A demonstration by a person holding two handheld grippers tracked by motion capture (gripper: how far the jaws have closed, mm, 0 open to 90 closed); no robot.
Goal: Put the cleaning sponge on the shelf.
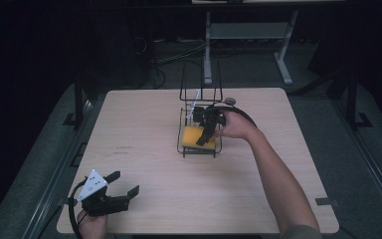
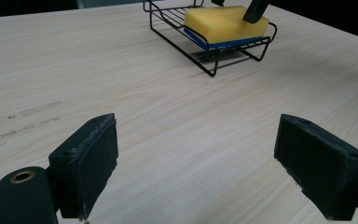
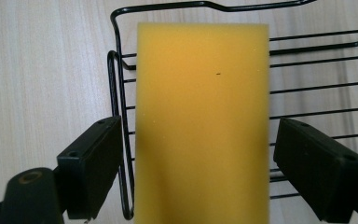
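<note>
A yellow sponge with a blue underside (image 1: pixel 193 136) (image 2: pixel 225 24) (image 3: pixel 203 121) lies flat in a black wire rack (image 1: pixel 185 147) (image 2: pixel 177 32) (image 3: pixel 121 84) near the middle of the table. My right gripper (image 1: pixel 205 140) (image 3: pixel 200 175) hangs just above the sponge, open, with one jaw on each side of it and small gaps between pads and sponge. My left gripper (image 1: pixel 125 183) (image 2: pixel 205 168) rests near the table's front left corner, open, with bare tabletop between its jaws.
The rack has a tall wire back (image 1: pixel 200 82) with a thin white stick leaning in it (image 1: pixel 194 105). The pale wood table (image 1: pixel 144 124) stands over a dark floor; a grey stand (image 1: pixel 248 35) is behind it.
</note>
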